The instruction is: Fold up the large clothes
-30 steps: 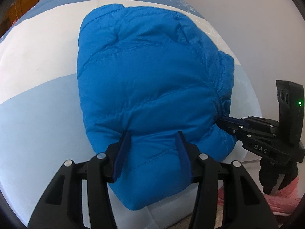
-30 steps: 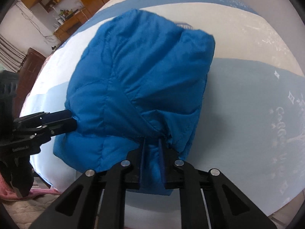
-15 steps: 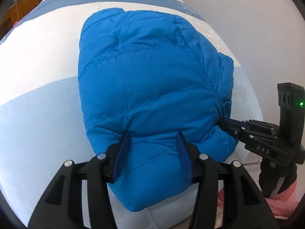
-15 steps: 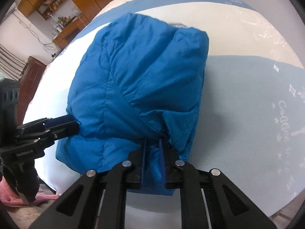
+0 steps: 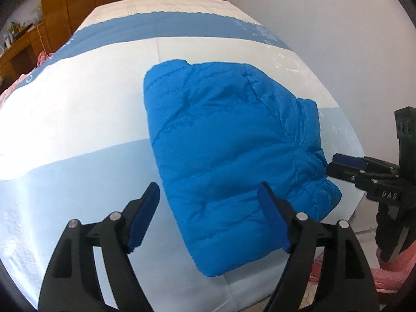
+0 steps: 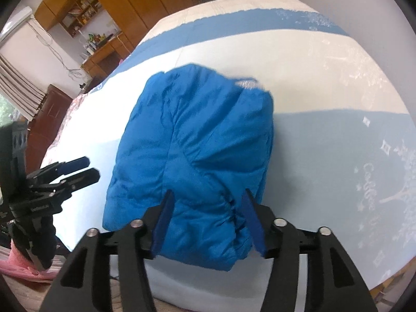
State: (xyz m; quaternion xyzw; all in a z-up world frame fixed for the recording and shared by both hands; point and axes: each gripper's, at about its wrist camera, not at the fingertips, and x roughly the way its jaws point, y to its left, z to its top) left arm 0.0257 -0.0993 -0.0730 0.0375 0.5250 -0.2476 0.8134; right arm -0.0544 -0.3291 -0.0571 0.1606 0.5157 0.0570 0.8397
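Blue pads on your left hand-held gripper [image 5: 208, 208] stand wide apart, with the near left corner of the folded jacket [image 5: 234, 156] showing between them but neither pad pressing on it. Its jaws have just been opening, so nothing is pinched there. Your right hand-held gripper [image 6: 208, 213] reads the same way: its jaws have just been opening too, and the puffy near edge of the jacket bulges up between the pads without being squeezed. In the left wrist view that right one appears at the right edge of the frame, its tips just beside the gathered cuff of the bundle.

Both sit at the near edge because that is where the last fold was carried over and let go; releasing there lets the padded layers settle on themselves instead of springing back.

Outward from the pads, the jacket lies as a compact, thick bundle in the middle of the frame, resting on the bed [image 5: 78, 109], across the boundary between the white stripe and the pale blue stripe of the sheet. I judge the fold close to done. Quilted filling like this tends to puff open, so the top layer may creep.

Wooden cabinets [image 6: 124, 2] fill the upper left of the right wrist view, well apart from the work.
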